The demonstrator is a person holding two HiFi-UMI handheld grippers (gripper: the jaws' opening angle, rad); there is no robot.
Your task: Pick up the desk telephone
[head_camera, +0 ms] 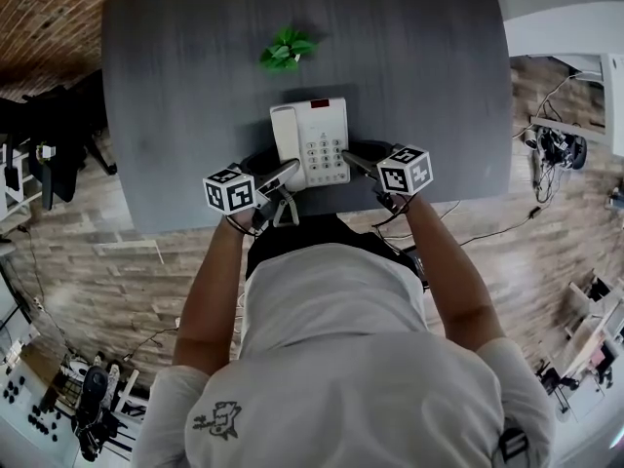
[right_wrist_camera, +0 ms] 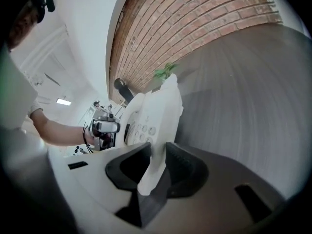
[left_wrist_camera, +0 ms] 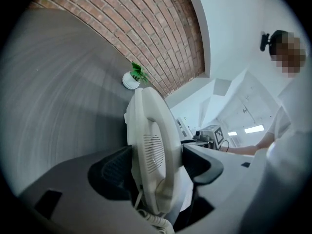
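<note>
The phone (head_camera: 310, 142) is seen lying flat on the table (head_camera: 175, 86), close to the front edge and straight ahead of the person. Its handset (head_camera: 285, 135) is cradled on the left, its keypad (head_camera: 325, 151) is set on the right, and a small red window (head_camera: 320, 103) is shown at the top.

The phone is taken from both sides. The left gripper (head_camera: 289, 171) is closed on the handset side: in the left gripper view the handset and the body under it are caught between the two dark pads (left_wrist_camera: 114, 169), which are held well apart by that thick side. A bit of coiled cord (left_wrist_camera: 156, 222) is seen below the handset. The right gripper (head_camera: 351, 158) is closed on the phone's right edge: in the right gripper view that thin white edge is pinched between the ribbed pads (right_wrist_camera: 178, 162), which are left only a narrow way apart.

Beyond the phone, a small green plant (head_camera: 286, 49) is set nearer the table's far side, well apart from both grippers. The table is backed by a brick wall (left_wrist_camera: 146, 28). A wood-plank floor (head_camera: 117, 261) is seen around the table, and cables (head_camera: 487, 232) are strewn on it to the right.
</note>
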